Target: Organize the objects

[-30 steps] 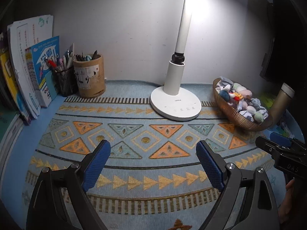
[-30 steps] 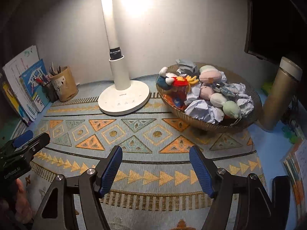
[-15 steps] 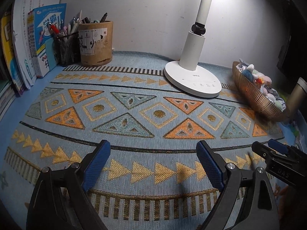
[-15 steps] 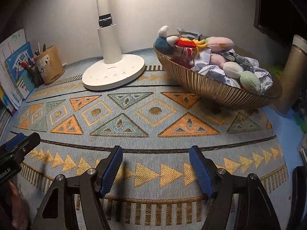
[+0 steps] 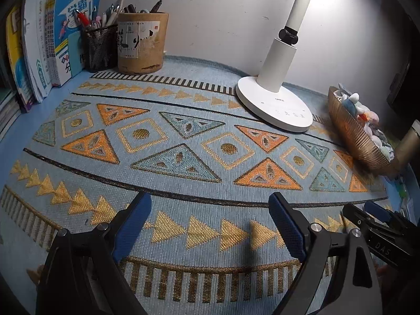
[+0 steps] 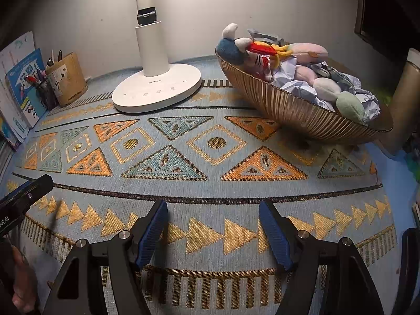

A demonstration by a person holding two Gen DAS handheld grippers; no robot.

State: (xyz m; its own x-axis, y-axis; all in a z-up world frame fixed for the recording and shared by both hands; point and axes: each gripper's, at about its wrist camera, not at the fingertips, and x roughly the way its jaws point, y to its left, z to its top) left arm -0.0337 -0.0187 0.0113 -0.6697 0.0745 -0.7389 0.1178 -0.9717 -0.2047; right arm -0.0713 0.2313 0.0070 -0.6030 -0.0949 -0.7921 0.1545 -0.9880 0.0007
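A ribbed golden basket point(image 6: 288, 105) point(image 5: 351, 136) heaped with soft toys point(image 6: 309, 52) and crumpled paper point(image 6: 296, 86) stands at the back right of the patterned mat point(image 6: 210, 157). My right gripper point(image 6: 212, 225) hangs low over the mat's near band of triangles, open, with nothing between its blue pads. My left gripper point(image 5: 207, 220) is also open and empty, low over the same band further left. In the left wrist view the right gripper point(image 5: 378, 218) shows at the right edge. The left one point(image 6: 29, 191) pokes into the right wrist view's left edge.
A white desk lamp point(image 5: 275, 99) point(image 6: 157, 86) stands at the back middle. A brown pen pot point(image 5: 141, 44) and a black mesh pen cup point(image 5: 99, 47) sit at the back left beside upright books point(image 5: 52, 42). A tan flask point(image 6: 407, 99) stands right of the basket.
Both grippers have sunk toward the mat, so the lamp, basket and pen pots look nearer and are seen more from the side. Their jaws kept the same width.
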